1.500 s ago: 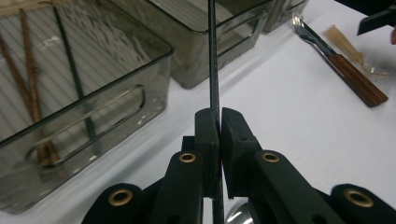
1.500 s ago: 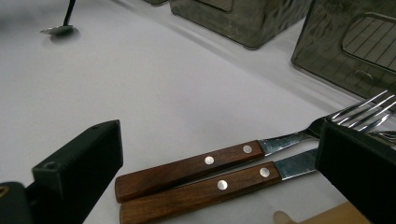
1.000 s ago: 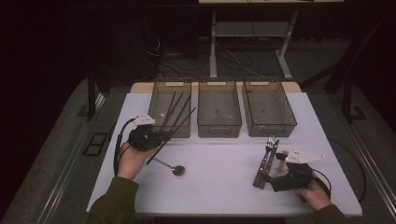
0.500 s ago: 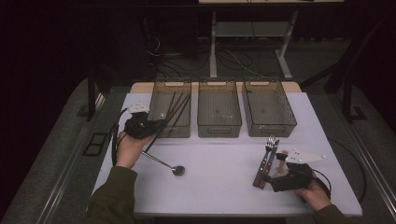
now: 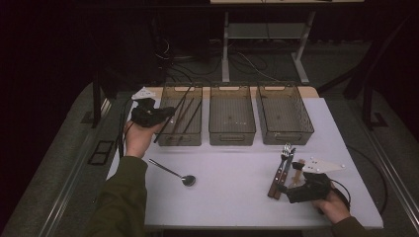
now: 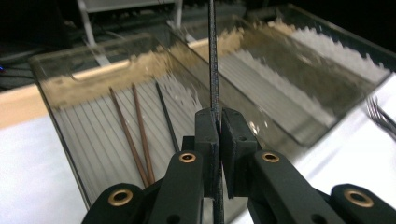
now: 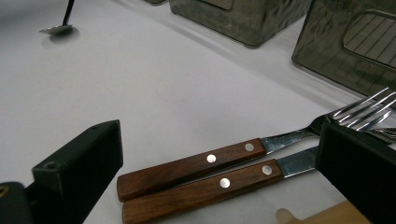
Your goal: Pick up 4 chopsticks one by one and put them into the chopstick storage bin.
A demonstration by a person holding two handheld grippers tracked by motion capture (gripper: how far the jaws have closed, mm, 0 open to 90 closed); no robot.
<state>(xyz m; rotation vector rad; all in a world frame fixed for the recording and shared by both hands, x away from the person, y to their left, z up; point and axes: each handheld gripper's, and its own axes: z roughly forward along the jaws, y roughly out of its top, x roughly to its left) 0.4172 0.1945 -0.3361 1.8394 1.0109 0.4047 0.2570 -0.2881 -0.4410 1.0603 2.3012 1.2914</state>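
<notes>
- Pinching a black chopstick (image 6: 214,70) are the left gripper (image 6: 218,122) fingers, its long axis being aimed over the left bin (image 5: 170,139).
- The right gripper (image 7: 224,154) fingers are being kept spread around two wooden handles (image 7: 196,175).

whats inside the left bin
Inside the left bin lie two brown chopsticks and a black one. The left tongs, shut on another black chopstick, cover the near end of the floor.
</notes>
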